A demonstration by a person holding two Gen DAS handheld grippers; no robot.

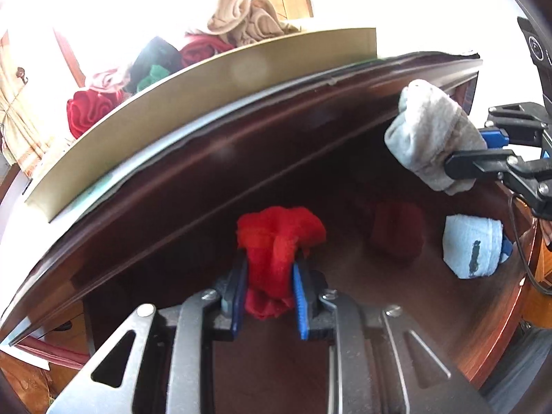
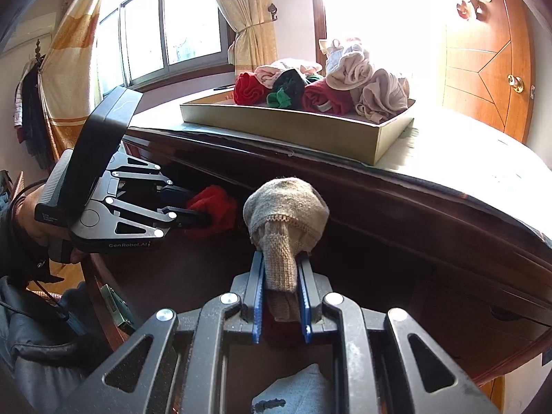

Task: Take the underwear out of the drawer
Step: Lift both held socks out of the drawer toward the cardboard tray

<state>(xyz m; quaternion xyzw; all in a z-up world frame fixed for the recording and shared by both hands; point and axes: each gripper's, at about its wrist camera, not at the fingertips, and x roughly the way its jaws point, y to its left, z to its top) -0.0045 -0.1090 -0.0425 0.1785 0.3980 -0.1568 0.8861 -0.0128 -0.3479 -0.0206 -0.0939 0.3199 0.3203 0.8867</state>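
Note:
My left gripper (image 1: 269, 269) is shut on a rolled red underwear (image 1: 279, 238), held over the open dark wooden drawer (image 1: 362, 276); it also shows in the right wrist view (image 2: 214, 208). My right gripper (image 2: 281, 272) is shut on a rolled beige-grey underwear (image 2: 286, 214), lifted above the drawer; it shows in the left wrist view (image 1: 431, 134) at right. A light blue roll (image 1: 472, 246) and a dark red roll (image 1: 396, 231) lie inside the drawer.
A shallow cardboard tray (image 2: 310, 131) stands on the dresser top (image 2: 465, 165), holding several rolled garments in red, green, pink and beige (image 2: 327, 82). A window with curtains is at the back left, a wooden door (image 2: 483, 69) at the right.

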